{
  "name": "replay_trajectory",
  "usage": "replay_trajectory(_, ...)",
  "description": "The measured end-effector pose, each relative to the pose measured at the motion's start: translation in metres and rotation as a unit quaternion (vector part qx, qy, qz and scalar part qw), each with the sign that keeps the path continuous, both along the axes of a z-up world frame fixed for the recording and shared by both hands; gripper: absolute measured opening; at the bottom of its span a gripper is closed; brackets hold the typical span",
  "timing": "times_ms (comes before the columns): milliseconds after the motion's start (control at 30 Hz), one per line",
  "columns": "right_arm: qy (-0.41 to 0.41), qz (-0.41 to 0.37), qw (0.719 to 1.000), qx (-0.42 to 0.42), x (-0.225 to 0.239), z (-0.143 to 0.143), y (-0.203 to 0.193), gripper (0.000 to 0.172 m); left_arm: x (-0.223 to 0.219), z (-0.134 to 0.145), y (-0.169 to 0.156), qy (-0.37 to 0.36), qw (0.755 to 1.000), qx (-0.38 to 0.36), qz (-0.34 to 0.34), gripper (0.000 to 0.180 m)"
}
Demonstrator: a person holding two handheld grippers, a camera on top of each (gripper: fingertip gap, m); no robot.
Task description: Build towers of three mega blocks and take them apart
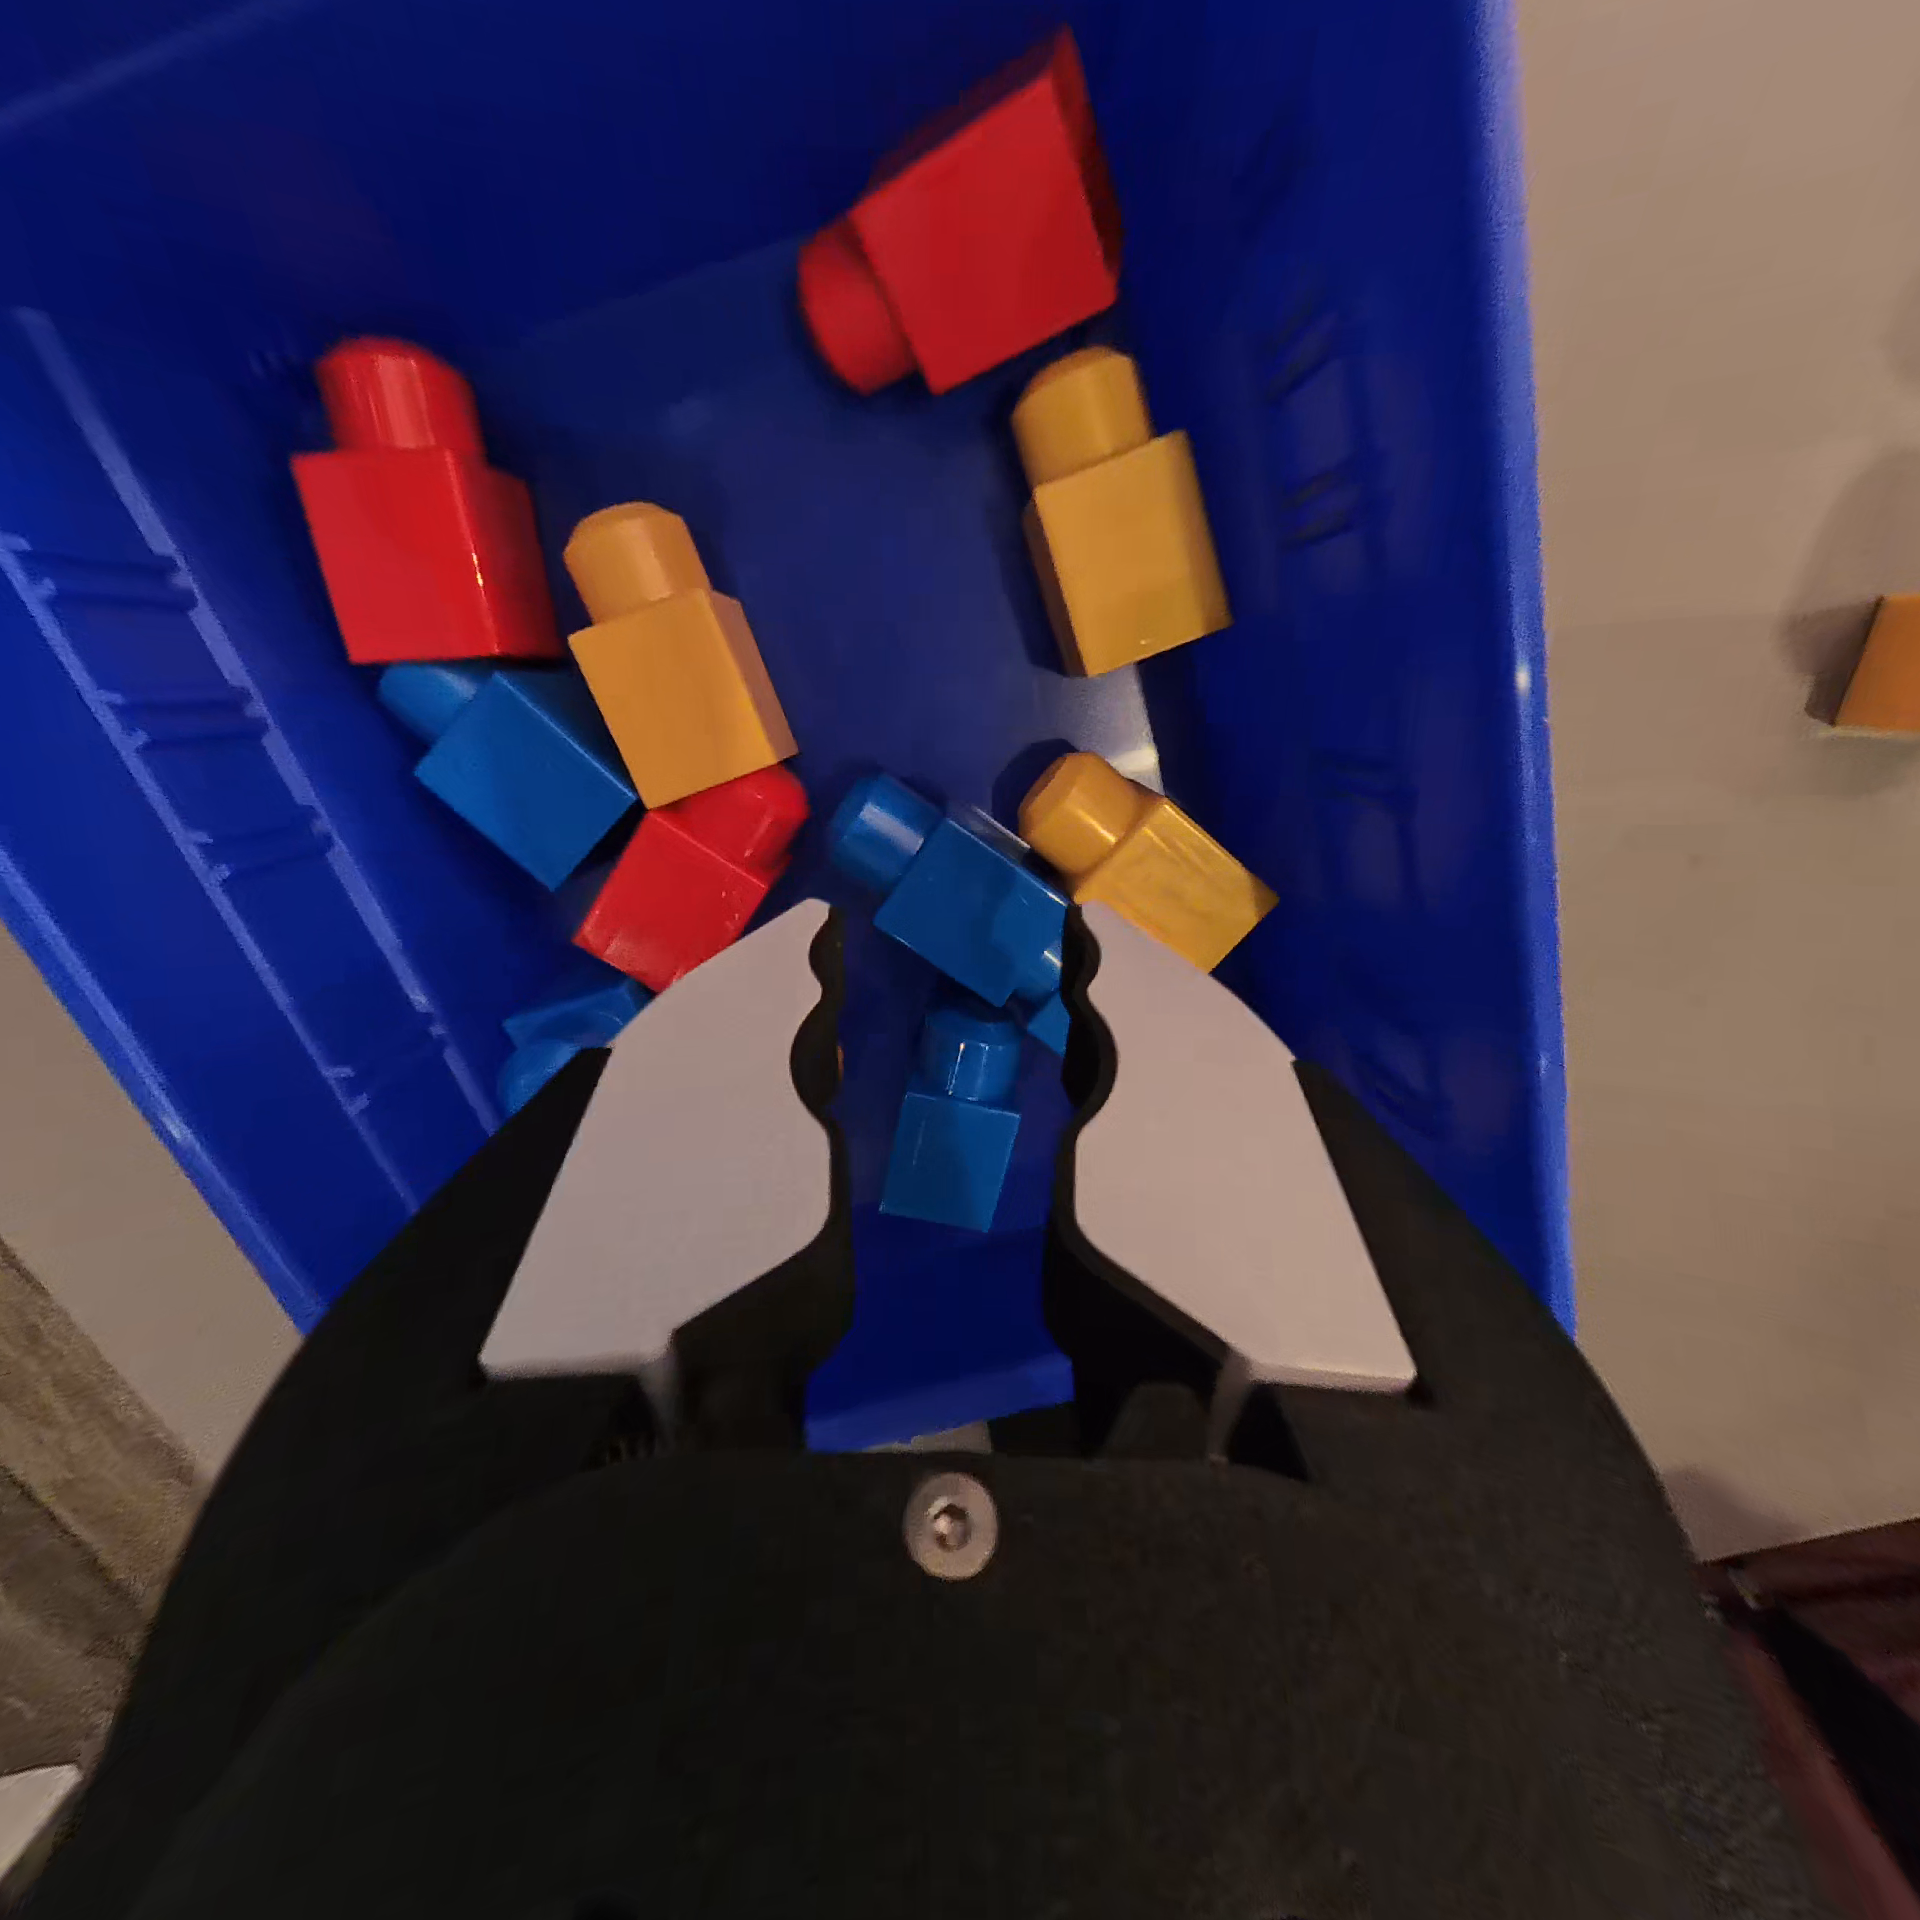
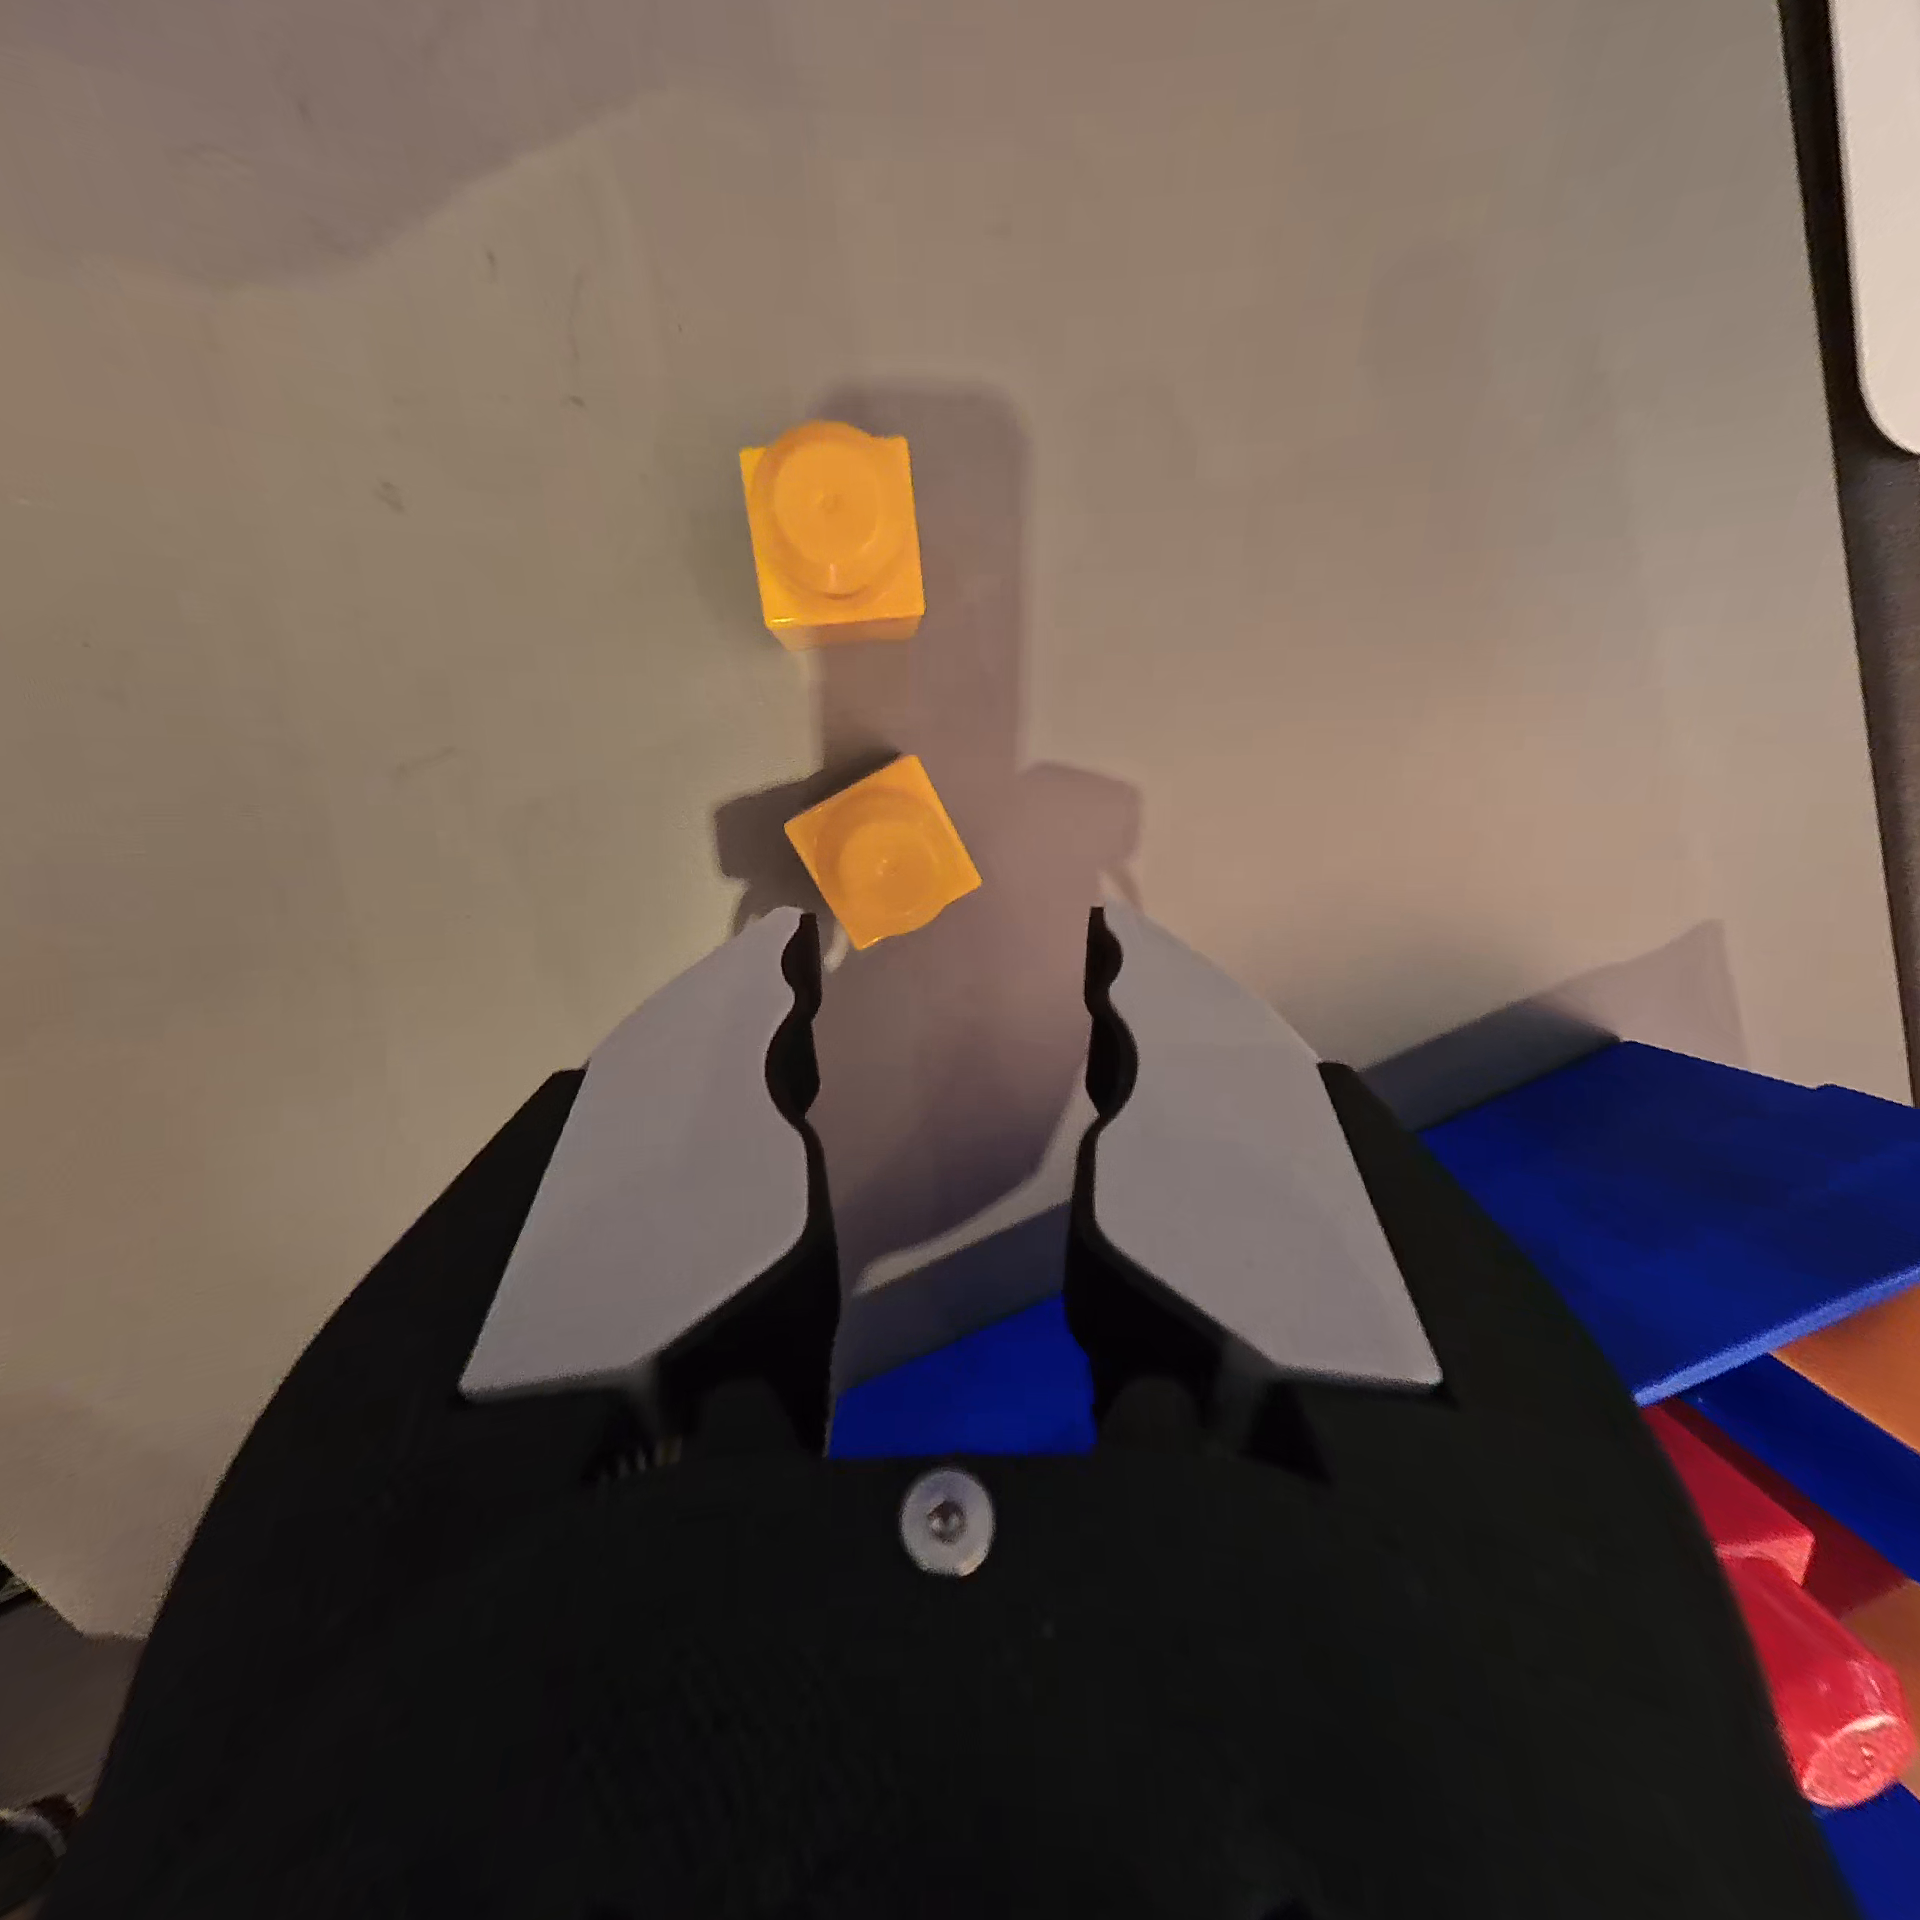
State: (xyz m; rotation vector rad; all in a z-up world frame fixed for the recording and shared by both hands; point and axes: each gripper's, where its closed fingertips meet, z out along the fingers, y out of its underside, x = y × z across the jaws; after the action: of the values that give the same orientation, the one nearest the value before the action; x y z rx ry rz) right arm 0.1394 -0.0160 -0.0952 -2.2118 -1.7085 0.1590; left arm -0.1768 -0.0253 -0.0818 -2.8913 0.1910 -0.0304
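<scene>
My left gripper (image 1: 951, 920) reaches down into a blue bin (image 1: 1351, 520) of loose mega blocks. A blue block (image 1: 961, 904) lies tilted between its fingertips. The right pad (image 1: 1086, 966) touches the block, while a gap shows between the block and the left pad (image 1: 821, 966), so the jaws stand open. A second blue block (image 1: 956, 1122) lies lower between the fingers. My right gripper (image 2: 948, 920) is open and empty above the table. Two yellow blocks stand stud up ahead of it, one (image 2: 883, 852) just past its fingertips and one (image 2: 836, 535) farther off.
The bin also holds red blocks (image 1: 987, 229) (image 1: 416, 540) (image 1: 686, 883), yellow blocks (image 1: 675, 665) (image 1: 1122, 540) (image 1: 1153, 862) and another blue block (image 1: 520, 769). A yellow block (image 1: 1881, 675) stands on the table right of the bin. In the right wrist view, the bin's rim (image 2: 1662, 1195) is at lower right. The left gripper's tips are roughly 30 cm from the right gripper's.
</scene>
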Motion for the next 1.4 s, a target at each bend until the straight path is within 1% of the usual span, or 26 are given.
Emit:
replay_trajectory(100,-0.004,0.006,1.0,0.003,0.0,-0.001,0.0,0.05,-0.004,-0.01,0.002,-0.008,0.999,0.002,0.033,0.047)
replay_trajectory(267,-0.006,0.007,1.0,0.008,0.001,0.0,0.003,0.05,-0.005,-0.027,-0.002,-0.026,0.997,-0.012,0.074,0.048)
replay_trajectory(367,-0.006,0.007,1.0,0.013,0.001,0.001,0.004,0.05,-0.001,-0.039,-0.006,-0.029,0.995,-0.041,0.081,0.051)
replay_trajectory(467,-0.008,0.012,1.0,0.015,0.0,0.001,0.003,0.05,-0.005,-0.048,-0.007,-0.002,0.995,-0.058,0.086,0.053)
replay_trajectory(567,-0.014,0.017,1.0,0.016,-0.001,0.0,0.001,0.05,-0.003,-0.054,-0.005,0.002,0.994,-0.061,0.089,0.051)
replay_trajectory(700,-0.025,0.026,0.999,0.018,-0.001,-0.002,-0.001,0.049,-0.005,-0.064,-0.01,0.002,0.991,-0.091,0.098,0.047)
replay_trajectory(800,-0.025,0.027,0.999,0.018,-0.001,-0.002,-0.001,0.049,-0.009,-0.064,-0.012,0.014,0.992,-0.099,0.082,0.044)
replay_trajectory(833,-0.025,0.028,0.999,0.02,-0.001,-0.002,-0.001,0.049,-0.011,-0.063,-0.013,0.024,0.992,-0.101,0.073,0.043)
replay_trajectory(900,-0.024,0.029,0.999,0.025,-0.002,-0.001,0.0,0.048,-0.009,-0.056,-0.01,0.021,0.994,-0.086,0.058,0.043)
replay_trajectory(967,-0.017,0.027,0.999,0.038,-0.003,0.003,0.004,0.046,-0.003,-0.04,-0.007,0.005,0.997,-0.058,0.048,0.043)
replay_trajectory(1033,0.004,0.019,0.998,0.058,-0.006,0.014,0.009,0.044,0.01,-0.013,-0.005,-0.028,0.999,-0.014,0.021,0.043)
replay_trajectory(1100,0.052,0.021,0.995,0.084,-0.014,0.032,0.014,0.044,0.038,0.024,-0.006,-0.099,0.993,0.047,-0.03,0.043)
replay_trajectory(1133,0.09,0.028,0.991,0.095,-0.022,0.044,0.013,0.044,0.055,0.045,-0.005,-0.132,0.985,0.088,-0.07,0.043)
replay_trajectory(1167,0.139,0.041,0.984,0.101,-0.032,0.059,0.01,0.045,0.076,0.067,-0.005,-0.166,0.97,0.135,-0.117,0.043)
replay_trajectory(1200,0.195,0.06,0.974,0.101,-0.043,0.076,0.003,0.046,0.099,0.088,-0.009,-0.201,0.95,0.171,-0.17,0.043)
replay_trajectory(1267,0.315,0.118,0.938,0.086,-0.062,0.114,-0.022,0.048,0.147,0.119,-0.025,-0.259,0.895,0.221,-0.287,0.043)
replay_trajectory(1333,0.424,0.159,0.889,0.068,-0.069,0.152,-0.045,0.049,0.185,0.137,-0.041,-0.282,0.841,0.258,-0.382,0.043)
replay_trajectory(1367,0.465,0.165,0.869,0.05,-0.068,0.167,-0.052,0.048,0.199,0.143,-0.046,-0.283,0.821,0.275,-0.412,0.043)
replay_trajectory(1400,0.491,0.164,0.855,0.023,-0.066,0.176,-0.058,0.045,0.212,0.147,-0.051,-0.285,0.803,0.291,-0.434,0.043)
